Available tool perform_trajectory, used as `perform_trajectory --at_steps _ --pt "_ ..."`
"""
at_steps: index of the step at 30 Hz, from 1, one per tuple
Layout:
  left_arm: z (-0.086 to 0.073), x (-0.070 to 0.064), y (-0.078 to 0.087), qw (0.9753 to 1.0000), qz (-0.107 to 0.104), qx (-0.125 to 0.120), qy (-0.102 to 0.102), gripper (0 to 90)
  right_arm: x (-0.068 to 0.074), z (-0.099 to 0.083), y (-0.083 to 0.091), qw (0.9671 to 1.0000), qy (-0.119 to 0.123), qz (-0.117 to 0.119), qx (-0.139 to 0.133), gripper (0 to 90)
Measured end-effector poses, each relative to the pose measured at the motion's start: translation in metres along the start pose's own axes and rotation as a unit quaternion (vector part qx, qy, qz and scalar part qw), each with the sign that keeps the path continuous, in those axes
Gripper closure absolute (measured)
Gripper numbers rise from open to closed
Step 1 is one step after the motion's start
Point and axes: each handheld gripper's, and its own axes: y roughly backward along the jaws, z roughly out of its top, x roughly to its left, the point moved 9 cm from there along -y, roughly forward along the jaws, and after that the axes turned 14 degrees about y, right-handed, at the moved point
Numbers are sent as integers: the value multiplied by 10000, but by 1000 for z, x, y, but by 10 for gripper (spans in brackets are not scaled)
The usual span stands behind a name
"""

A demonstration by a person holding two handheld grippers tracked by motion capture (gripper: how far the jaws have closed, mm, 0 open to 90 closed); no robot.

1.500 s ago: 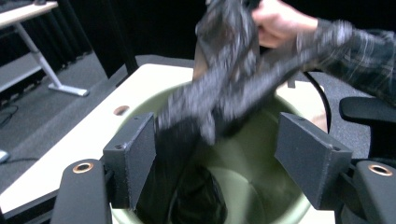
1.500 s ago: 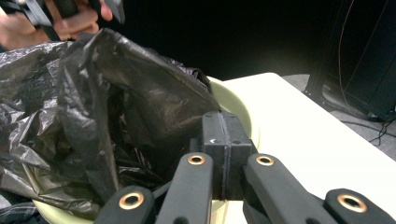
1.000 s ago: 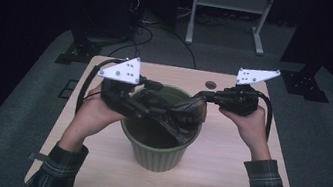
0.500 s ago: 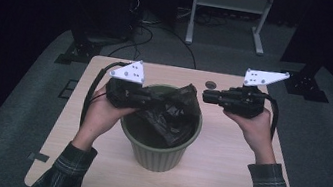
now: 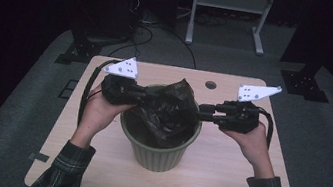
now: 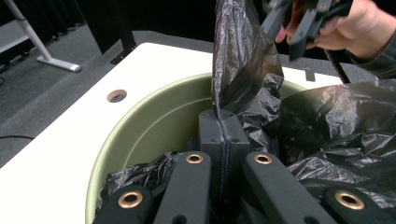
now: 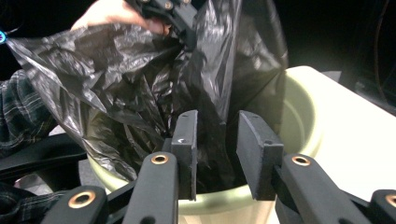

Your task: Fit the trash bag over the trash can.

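A pale green plastic bin (image 5: 157,155) stands mid-table with a crumpled black trash bag (image 5: 172,109) bunched up out of its mouth. My left gripper (image 5: 142,98) is at the bin's left rim, shut on a fold of the bag (image 6: 243,70), which rises as a sheet from the closed pads (image 6: 212,135). My right gripper (image 5: 202,112) hovers at the right rim, open. Its pads (image 7: 184,144) stand apart just over the rim (image 7: 303,116), with the bag (image 7: 140,70) hanging beyond them. Whether plastic lies between them is unclear.
The light wooden table (image 5: 221,183) has a round cable hole (image 5: 211,85) behind the bin. Dark carpet, stand feet (image 5: 302,84) and a white frame (image 5: 228,12) surround it. Cables (image 5: 88,91) trail from both grippers.
The left gripper has pulled the bag's fold up, so the bag stands higher out of the bin. The right gripper has shifted slightly inward to the bin's right rim.
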Motion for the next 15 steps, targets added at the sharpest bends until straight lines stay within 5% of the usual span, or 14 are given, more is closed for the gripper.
perform_trajectory --at_steps 5,15 --pt "-3 0 2 10000 20 28 -1 898 -3 -5 -16 9999 18 63 98 900" --pt "-16 5 -25 9993 165 323 -13 897 5 31 -34 9986 224 409 -258 900"
